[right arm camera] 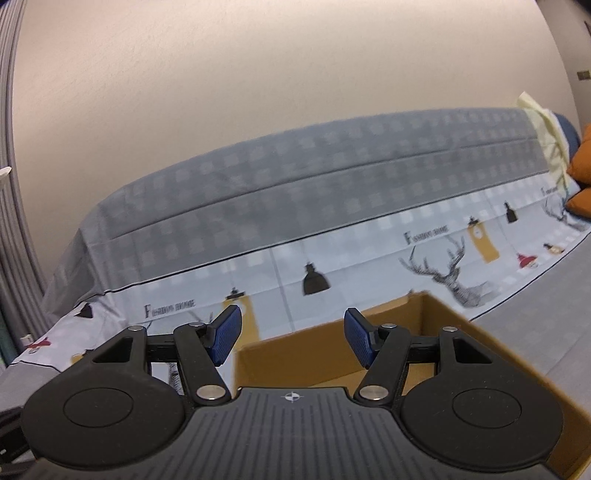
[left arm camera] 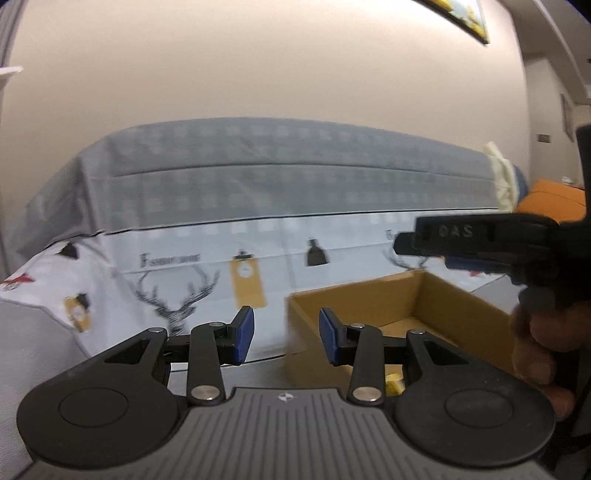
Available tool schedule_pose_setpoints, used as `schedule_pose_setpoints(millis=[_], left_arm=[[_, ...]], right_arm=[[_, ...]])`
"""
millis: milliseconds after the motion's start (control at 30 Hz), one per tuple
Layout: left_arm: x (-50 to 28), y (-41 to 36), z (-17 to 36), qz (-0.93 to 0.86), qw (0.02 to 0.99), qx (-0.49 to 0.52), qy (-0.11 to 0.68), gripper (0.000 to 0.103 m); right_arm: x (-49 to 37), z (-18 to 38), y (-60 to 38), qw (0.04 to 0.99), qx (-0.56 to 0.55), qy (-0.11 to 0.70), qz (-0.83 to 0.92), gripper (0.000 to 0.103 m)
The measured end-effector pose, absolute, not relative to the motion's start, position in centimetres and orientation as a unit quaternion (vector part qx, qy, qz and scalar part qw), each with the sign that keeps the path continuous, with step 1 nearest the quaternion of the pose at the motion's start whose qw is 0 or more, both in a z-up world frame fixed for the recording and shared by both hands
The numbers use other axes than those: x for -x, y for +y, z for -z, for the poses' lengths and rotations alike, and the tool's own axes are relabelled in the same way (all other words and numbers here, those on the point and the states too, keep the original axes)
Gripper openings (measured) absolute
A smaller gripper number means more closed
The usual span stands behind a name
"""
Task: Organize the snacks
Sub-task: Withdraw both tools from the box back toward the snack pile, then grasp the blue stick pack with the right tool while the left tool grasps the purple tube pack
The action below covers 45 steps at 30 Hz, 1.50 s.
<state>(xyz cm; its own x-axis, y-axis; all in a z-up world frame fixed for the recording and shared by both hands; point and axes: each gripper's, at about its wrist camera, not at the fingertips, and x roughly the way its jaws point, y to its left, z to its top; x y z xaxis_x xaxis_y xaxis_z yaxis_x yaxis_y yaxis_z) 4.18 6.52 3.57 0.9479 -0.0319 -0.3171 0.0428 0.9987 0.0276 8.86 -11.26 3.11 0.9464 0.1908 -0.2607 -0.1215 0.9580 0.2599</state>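
Note:
An open brown cardboard box [left arm camera: 369,299] stands low in the left wrist view, right of centre. My left gripper [left arm camera: 286,338] hovers at its near left corner, open, with nothing between the blue pads. A small yellow packet [left arm camera: 393,382] shows just behind the left gripper's right finger; where it rests I cannot tell. My right gripper [left arm camera: 424,245] reaches in from the right above the box, held by a hand [left arm camera: 539,347]. In the right wrist view the same box [right arm camera: 295,354] lies under my right gripper [right arm camera: 293,339], which is open and empty.
A sofa under a grey checked cover [left arm camera: 277,173] with a printed deer-and-lamp cloth [right arm camera: 332,273] runs behind the box. Orange cushions [right arm camera: 583,158] and a pale cloth [right arm camera: 546,129] lie at its right end. A beige wall rises behind, with a framed picture [left arm camera: 465,14] on it.

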Motion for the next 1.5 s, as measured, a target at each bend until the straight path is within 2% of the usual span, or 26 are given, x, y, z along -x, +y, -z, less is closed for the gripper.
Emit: schedule_pose_setpoints(millis=[67, 200, 300, 367, 400, 433, 467, 567, 667, 1033, 1233, 1300, 1433, 1467, 1500], left_arm=[[-4.5, 7.7, -3.7, 0.013, 0.983, -0.015, 0.181, 0.043], [-7.7, 10.5, -3.6, -0.021, 0.959, -0.024, 0.281, 0.043], [-8.6, 12.9, -3.2, -0.016, 0.953, -0.054, 0.297, 0.043], [-8.2, 15.4, -2.0, -0.023, 0.953, -0.021, 0.301, 0.043], [-7.9, 16.4, -1.0, -0.031, 0.952, -0.007, 0.305, 0.039], [-8.3, 16.9, -0.3, -0.054, 0.939, -0.022, 0.338, 0.011], [-8.3, 17.3, -0.4, -0.106, 0.936, -0.044, 0.333, 0.002], [-7.7, 19.2, -1.7, -0.121, 0.947, 0.01, 0.297, 0.002], [-8.0, 19.7, -1.4, -0.128, 0.942, 0.008, 0.311, 0.002], [-10.3, 22.4, 1.0, -0.172, 0.913, 0.049, 0.367, 0.003], [-11.4, 23.3, 1.8, -0.183, 0.904, 0.047, 0.384, 0.004], [-11.7, 23.4, 2.2, -0.184, 0.901, 0.043, 0.39, 0.004], [-12.2, 23.8, 3.0, -0.185, 0.896, 0.042, 0.401, 0.005], [-12.4, 23.9, 3.2, -0.186, 0.894, 0.043, 0.405, 0.007], [-12.5, 24.0, 3.4, -0.187, 0.893, 0.043, 0.408, 0.014]], right_arm=[[-9.0, -2.7, -10.5, 0.976, -0.127, 0.155, -0.083, 0.064], [-9.1, -2.2, -8.6, 0.972, -0.132, 0.169, -0.095, 0.064], [-8.9, -1.9, -7.0, 0.97, -0.126, 0.174, -0.111, 0.064], [-8.8, -1.6, -5.9, 0.969, -0.12, 0.177, -0.123, 0.057], [-8.8, -1.6, -5.5, 0.968, -0.116, 0.18, -0.13, 0.055], [-8.9, -1.4, -5.0, 0.967, -0.112, 0.183, -0.139, 0.049], [-8.9, -1.3, -4.5, 0.965, -0.109, 0.185, -0.148, 0.042], [-9.1, -1.2, -3.3, 0.961, -0.096, 0.188, -0.177, 0.03], [-9.5, -1.0, -2.2, 0.958, -0.083, 0.193, -0.197, 0.024], [-11.8, 1.7, 2.2, 0.931, -0.043, 0.269, -0.245, 0.024], [-13.6, 4.1, 4.7, 0.91, -0.015, 0.341, -0.234, 0.025], [-14.6, 5.2, 5.2, 0.903, -0.017, 0.371, -0.216, 0.027], [-16.2, 7.0, 5.4, 0.893, -0.04, 0.407, -0.187, 0.042], [-16.6, 7.5, 5.6, 0.892, -0.043, 0.414, -0.178, 0.044], [-17.0, 8.0, 5.7, 0.89, -0.046, 0.421, -0.17, 0.049]])
